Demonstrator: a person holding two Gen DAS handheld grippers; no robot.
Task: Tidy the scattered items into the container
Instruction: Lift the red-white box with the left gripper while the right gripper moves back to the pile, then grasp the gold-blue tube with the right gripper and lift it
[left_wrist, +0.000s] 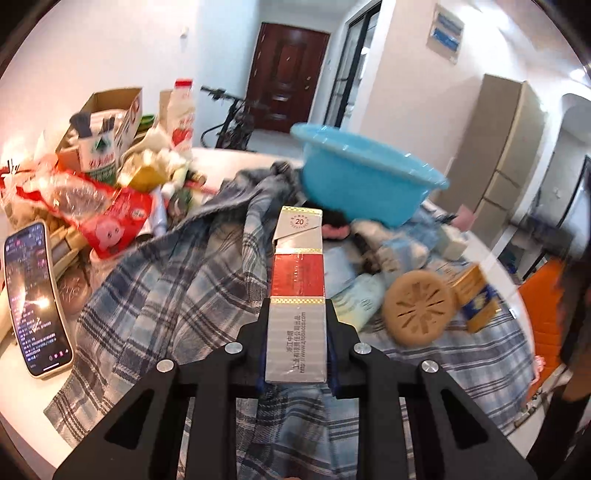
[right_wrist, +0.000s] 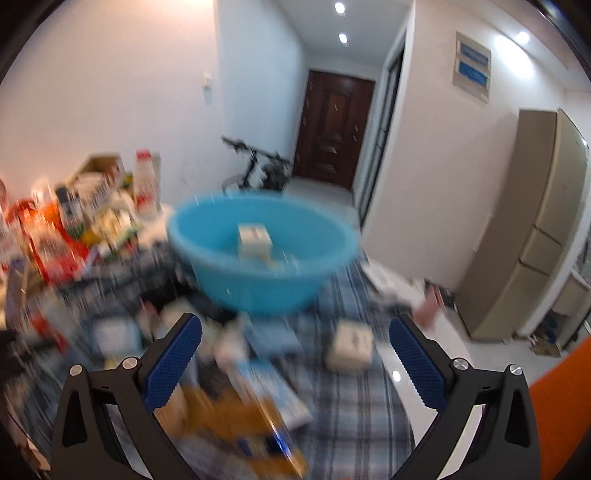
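Observation:
My left gripper (left_wrist: 296, 317) is shut on a silver-and-red cigarette pack (left_wrist: 297, 291), held upright above the plaid cloth (left_wrist: 177, 291), short of the blue plastic basin (left_wrist: 362, 177). In the right wrist view the basin (right_wrist: 258, 277) sits ahead with a small white box (right_wrist: 254, 240) inside it. My right gripper (right_wrist: 295, 350) is open and empty above scattered items: a small white box (right_wrist: 351, 347), a yellow-and-blue packet (right_wrist: 243, 424) and a pale pouch. A round tan perforated disc (left_wrist: 419, 306) and a yellow-blue box (left_wrist: 478, 299) lie right of the pack.
A phone (left_wrist: 35, 299) stands at the left. Behind it lies a pile of snack bags (left_wrist: 110, 218), a milk bottle (left_wrist: 181, 114) and a cardboard box (left_wrist: 110, 110). The table edge curves at right, with an orange object (left_wrist: 546, 317) beyond. The right wrist view is motion-blurred.

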